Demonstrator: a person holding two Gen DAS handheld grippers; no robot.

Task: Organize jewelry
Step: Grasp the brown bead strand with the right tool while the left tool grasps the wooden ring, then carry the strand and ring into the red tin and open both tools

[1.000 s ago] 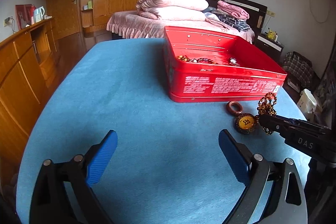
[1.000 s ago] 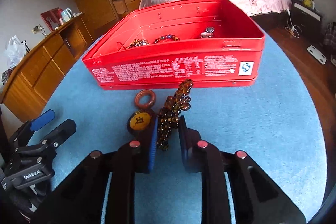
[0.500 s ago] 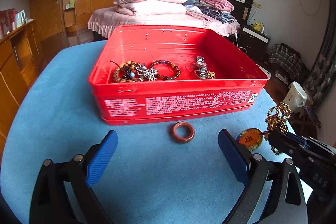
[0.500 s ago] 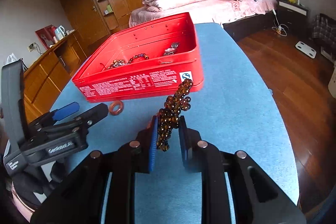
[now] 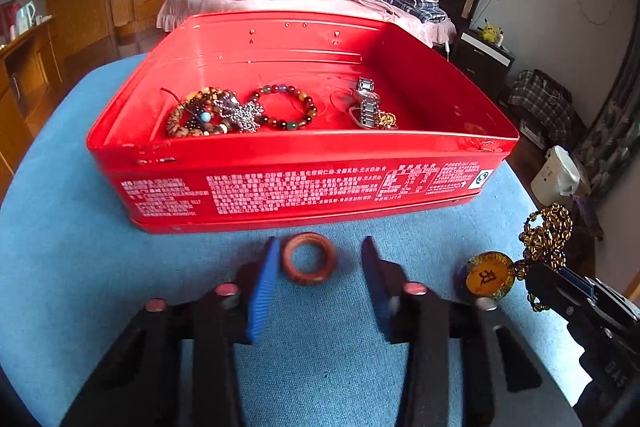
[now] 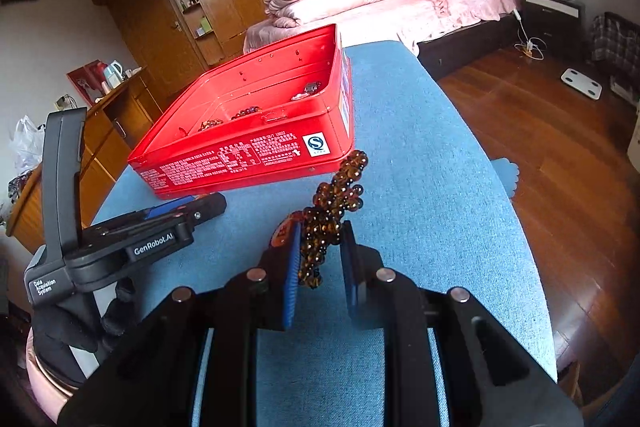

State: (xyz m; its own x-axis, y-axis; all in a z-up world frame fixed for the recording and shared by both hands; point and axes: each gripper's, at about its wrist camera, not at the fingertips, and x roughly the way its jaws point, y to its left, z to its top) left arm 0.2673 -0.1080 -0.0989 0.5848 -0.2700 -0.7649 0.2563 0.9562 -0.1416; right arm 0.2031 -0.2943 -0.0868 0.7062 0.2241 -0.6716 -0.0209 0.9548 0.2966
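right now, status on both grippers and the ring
Left gripper open, fingers straddling the red ring, not yet clamped. Right gripper shut on the amber bead necklace. Red tin just beyond the ring, nothing blocking.

The tin (image 5: 304, 183) is bright red with white print on its side. The table cover (image 5: 340, 379) is plain blue. The ring (image 5: 308, 259) is reddish-brown. The bead necklace (image 6: 334, 203) is amber-brown, its pendant (image 5: 485, 275) yellow with a dark character. The finger pads (image 5: 260, 287) are blue, ribbed.
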